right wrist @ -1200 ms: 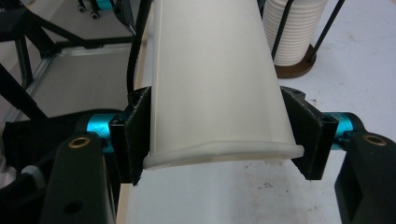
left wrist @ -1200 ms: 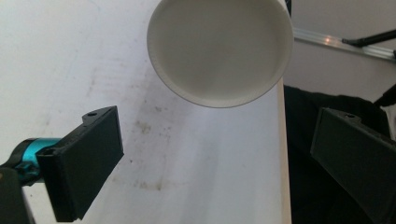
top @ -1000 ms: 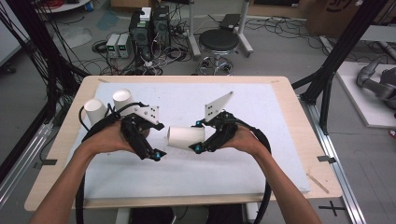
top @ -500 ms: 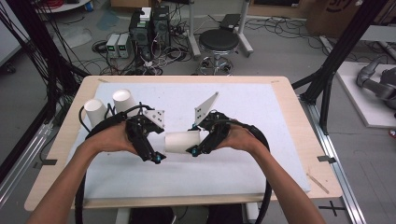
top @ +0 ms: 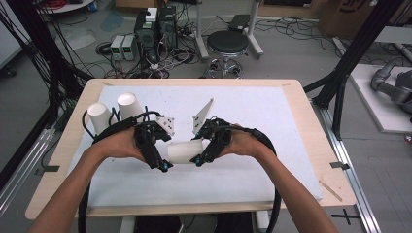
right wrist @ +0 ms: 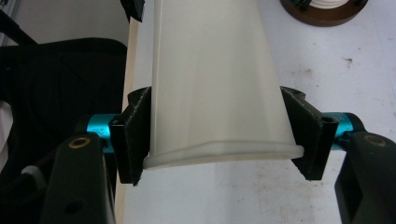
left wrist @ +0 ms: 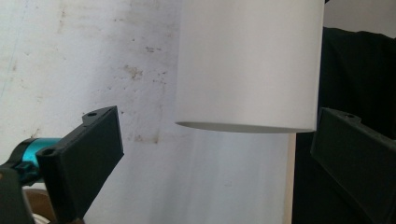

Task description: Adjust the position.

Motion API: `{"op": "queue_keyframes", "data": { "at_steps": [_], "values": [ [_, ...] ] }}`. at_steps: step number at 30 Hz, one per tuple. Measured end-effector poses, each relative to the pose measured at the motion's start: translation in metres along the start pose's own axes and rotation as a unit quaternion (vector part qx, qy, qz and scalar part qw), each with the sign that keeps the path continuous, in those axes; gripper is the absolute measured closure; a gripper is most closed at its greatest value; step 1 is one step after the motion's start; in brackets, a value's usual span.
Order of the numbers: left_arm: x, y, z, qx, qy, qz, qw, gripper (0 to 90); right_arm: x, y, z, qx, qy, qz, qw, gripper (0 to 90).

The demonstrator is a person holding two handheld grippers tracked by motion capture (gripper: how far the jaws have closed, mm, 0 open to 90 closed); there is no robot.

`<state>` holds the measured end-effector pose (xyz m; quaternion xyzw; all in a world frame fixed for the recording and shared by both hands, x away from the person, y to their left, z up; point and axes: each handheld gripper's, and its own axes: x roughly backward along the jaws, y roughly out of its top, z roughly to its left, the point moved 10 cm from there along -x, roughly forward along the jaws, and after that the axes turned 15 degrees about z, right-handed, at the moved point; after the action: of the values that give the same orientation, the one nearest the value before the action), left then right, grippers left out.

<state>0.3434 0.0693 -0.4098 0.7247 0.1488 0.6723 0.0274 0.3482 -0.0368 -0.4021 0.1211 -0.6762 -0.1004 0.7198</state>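
Over the white-covered bench (top: pixel 272 145), your left gripper (top: pixel 164 167) had let go, jaws apart, while your right gripper (top: pixel 200 159) stayed clamped on the paper cup (top: pixel 184 151); the handover looked complete.

Matt white paper cup (right wrist: pixel 219 88), smooth, with rolled rim. Rough matt black plastic jaws on right gripper (right wrist: pixel 219 140), glossy teal metal fittings behind. Same matt black plastic on left gripper (left wrist: pixel 210 154). White cloth-like mat (top: pixel 252 179), stained and dull, over pale wood table (top: pixel 311 121) with smooth edge.
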Motion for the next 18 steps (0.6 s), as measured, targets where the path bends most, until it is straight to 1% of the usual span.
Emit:
{"op": "queue_keyframes", "data": {
  "at_steps": [2, 5, 12, 13, 15, 16, 18],
  "values": [
    [-0.001, 0.0, 0.0, 0.0, -0.002, 0.002, 1.0, 2.2, -0.002, 0.001, 0.001, 0.002, 0.0, 0.003, 1.0, 32.6],
    [-0.005, 0.0, 0.0, 0.0, -0.003, 0.011, 0.9999, 2.2, -0.004, 0.001, 0.001, -0.001, 0.003, 0.013, 0.9999, 32.6],
    [-0.012, 0.0, -0.001, -0.004, -0.009, 0.029, 0.9995, 2.2, -0.006, 0.005, 0.001, 0.003, 0.006, 0.031, 0.9995, 32.5],
    [-0.013, 0.0, -0.001, -0.004, -0.01, 0.03, 0.9995, 2.2, -0.007, 0.005, 0.001, 0.005, 0.002, 0.036, 0.9993, 32.6],
    [-0.013, 0.0, -0.001, -0.006, -0.011, 0.032, 0.9994, 2.2, -0.007, 0.006, 0.002, 0.005, 0.007, 0.041, 0.9991, 32.6],
    [-0.013, 0.001, -0.001, -0.006, -0.011, 0.031, 0.9994, 2.2, -0.007, 0.007, 0.001, 0.009, 0.005, 0.041, 0.9991, 32.6],
    [-0.014, 0.001, -0.002, -0.008, -0.012, 0.032, 0.9994, 2.2, -0.007, 0.008, 0.001, 0.008, 0.006, 0.042, 0.9991, 32.6]
  ]
}}
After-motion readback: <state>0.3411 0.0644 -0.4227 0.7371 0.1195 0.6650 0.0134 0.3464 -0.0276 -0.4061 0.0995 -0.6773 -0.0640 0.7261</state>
